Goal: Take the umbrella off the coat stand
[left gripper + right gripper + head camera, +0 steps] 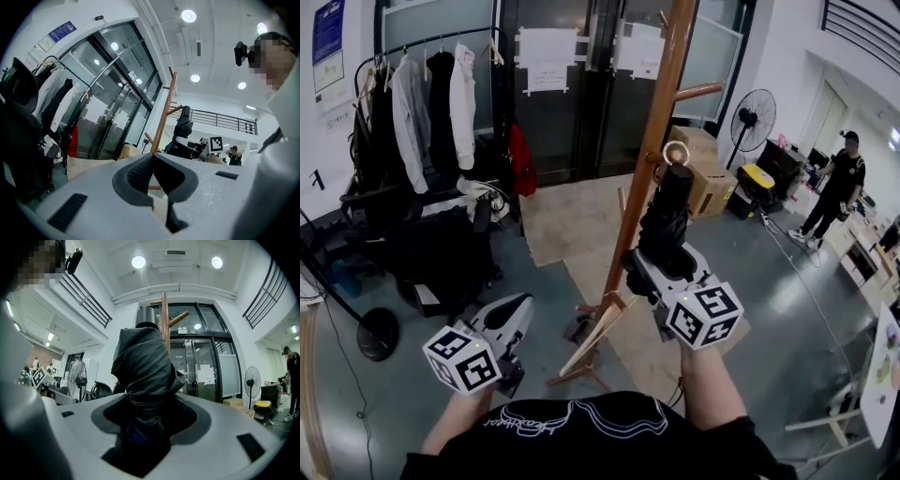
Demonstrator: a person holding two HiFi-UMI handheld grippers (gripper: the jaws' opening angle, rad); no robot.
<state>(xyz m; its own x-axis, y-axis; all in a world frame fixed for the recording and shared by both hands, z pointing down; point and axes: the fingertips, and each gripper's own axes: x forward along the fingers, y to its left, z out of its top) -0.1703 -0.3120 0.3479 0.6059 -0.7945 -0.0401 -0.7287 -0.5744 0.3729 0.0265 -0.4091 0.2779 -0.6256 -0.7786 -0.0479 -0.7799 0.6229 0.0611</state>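
Observation:
A folded black umbrella (667, 220) stands upright just right of the wooden coat stand (649, 159), below a side peg. A pale ring (677, 153) shows at its top end. My right gripper (661, 258) is shut on the umbrella's lower part. In the right gripper view its dark fabric (145, 366) fills the space between the jaws, and the stand's pole (164, 310) rises behind it. My left gripper (517, 314) hangs low and left of the stand's feet, shut and holding nothing. In the left gripper view its jaw tips meet (152, 159), with the stand (164, 117) and the umbrella (183, 124) beyond.
A clothes rack with several garments (422, 103) and a dark chair (441, 253) stand at the left. Glass doors (572, 84) are behind the stand. Cardboard boxes (708, 183), a floor fan (753, 114) and a standing person (839, 187) are at the right.

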